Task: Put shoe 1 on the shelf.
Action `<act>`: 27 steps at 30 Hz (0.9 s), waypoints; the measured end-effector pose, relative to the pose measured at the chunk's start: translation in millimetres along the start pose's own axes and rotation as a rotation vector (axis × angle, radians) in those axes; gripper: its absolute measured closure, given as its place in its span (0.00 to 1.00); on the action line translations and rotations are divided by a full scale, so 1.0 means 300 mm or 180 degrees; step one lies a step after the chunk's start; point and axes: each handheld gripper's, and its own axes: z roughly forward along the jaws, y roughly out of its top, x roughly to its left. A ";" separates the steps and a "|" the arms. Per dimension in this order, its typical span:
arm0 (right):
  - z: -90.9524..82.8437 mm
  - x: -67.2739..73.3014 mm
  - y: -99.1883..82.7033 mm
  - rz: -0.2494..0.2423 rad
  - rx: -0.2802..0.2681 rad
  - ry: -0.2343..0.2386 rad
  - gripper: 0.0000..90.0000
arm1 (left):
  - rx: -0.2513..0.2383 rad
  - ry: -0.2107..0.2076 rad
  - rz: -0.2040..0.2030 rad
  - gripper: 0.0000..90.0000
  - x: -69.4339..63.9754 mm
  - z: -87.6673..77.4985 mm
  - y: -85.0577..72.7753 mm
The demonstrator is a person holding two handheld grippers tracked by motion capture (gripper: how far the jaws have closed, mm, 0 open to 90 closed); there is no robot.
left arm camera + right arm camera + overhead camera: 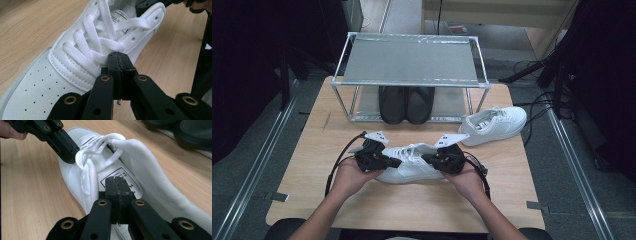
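Two black shoes (pixel 406 104) under rack (pixel 411 60), second sneaker (pixel 494 124) beside. White laced sneaker (pixel 412 165) on surface (pixel 312 150). Left tool (pixel 117 60) clamped on lace (pixel 100 58); right tool (pixel 116 182) closed at tongue (pixel 125 178).

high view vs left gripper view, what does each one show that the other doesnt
The high view takes in the metal rack, the black shoes under it, a second white sneaker and both hands. The left gripper view shows close detail: the left gripper shut at the white laces, the toe perforations, the tongue label. Both show the near white sneaker on the wooden table and the right gripper.
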 end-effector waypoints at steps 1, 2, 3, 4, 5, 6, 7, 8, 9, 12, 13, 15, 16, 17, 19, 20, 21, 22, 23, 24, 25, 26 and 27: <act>-0.008 -0.004 -0.001 0.0012 -0.0005 0.0012 1.00 | 0.0007 -0.0005 0.0001 1.00 0.001 0.001 0.002; -0.015 -0.008 -0.003 0.0022 -0.0013 0.0028 1.00 | 0.0016 -0.0014 -0.0003 1.00 0.002 0.001 0.003; -0.021 -0.010 -0.006 0.0030 -0.0011 0.0048 1.00 | 0.0022 -0.0018 -0.0003 1.00 0.002 0.001 0.004; -0.026 -0.010 -0.009 0.0020 -0.0005 0.0060 1.00 | 0.0031 -0.0024 0.0006 1.00 0.004 0.002 0.006; -0.029 -0.008 -0.010 0.0024 0.0007 0.0060 1.00 | 0.0038 -0.0021 0.0026 1.00 0.005 0.002 0.008; -0.033 -0.004 -0.012 -0.0007 0.0006 0.0050 1.00 | 0.0032 -0.0009 0.0031 1.00 0.006 0.002 0.010; -0.036 0.002 -0.012 -0.0002 0.0014 0.0051 1.00 | 0.0022 0.0010 0.0027 1.00 0.006 0.003 0.012; -0.037 0.007 -0.013 -0.0026 0.0030 0.0063 1.00 | 0.0022 0.0024 0.0042 1.00 0.010 0.003 0.015; -0.038 0.014 -0.014 -0.0051 0.0046 0.0074 1.00 | 0.0014 0.0033 0.0034 1.00 0.012 0.004 0.017; -0.045 0.034 -0.016 -0.0119 0.0061 0.0018 1.00 | 0.0025 0.0027 0.0030 1.00 0.019 0.004 0.022; -0.048 0.036 -0.016 -0.0130 0.0059 0.0024 1.00 | 0.0029 0.0045 0.0045 1.00 0.020 0.004 0.024; -0.059 0.038 -0.017 -0.0148 0.0072 0.0070 1.00 | 0.0008 0.0066 0.0029 1.00 0.023 0.005 0.026; -0.063 0.040 -0.018 -0.0149 0.0076 0.0082 1.00 | 0.0005 0.0047 0.0016 1.00 0.025 0.006 0.026; -0.066 0.040 -0.018 -0.0163 0.0075 0.0096 1.00 | -0.0003 0.0041 0.0008 1.00 0.029 0.007 0.027; -0.072 0.047 -0.020 -0.0182 0.0079 0.0112 1.00 | -0.0010 0.0036 0.0005 1.00 0.034 0.008 0.029; -0.075 0.049 -0.021 -0.0200 0.0080 0.0131 1.00 | 0.0001 0.0052 0.0026 1.00 0.036 0.007 0.031; -0.076 0.053 -0.023 -0.0205 0.0080 0.0151 1.00 | -0.0003 0.0069 0.0028 1.00 0.036 0.008 0.033; -0.076 0.056 -0.024 -0.0243 0.0071 0.0170 1.00 | -0.0009 0.0090 0.0043 1.00 0.037 0.009 0.035; -0.076 0.062 -0.026 -0.0276 0.0069 0.0189 1.00 | -0.0005 0.0105 0.0039 1.00 0.039 0.009 0.038; -0.074 0.067 -0.027 -0.0294 0.0078 0.0203 1.00 | -0.0005 0.0074 0.0029 1.00 0.045 0.009 0.040; -0.072 0.073 -0.027 -0.0301 0.0084 0.0213 1.00 | -0.0011 0.0071 0.0021 1.00 0.048 0.009 0.040; -0.071 0.076 -0.027 -0.0298 0.0083 0.0215 1.00 | -0.0024 0.0067 0.0015 1.00 0.051 0.009 0.041; -0.069 0.079 -0.026 -0.0303 0.0079 0.0221 1.00 | -0.0034 0.0061 -0.0008 1.00 0.054 0.011 0.042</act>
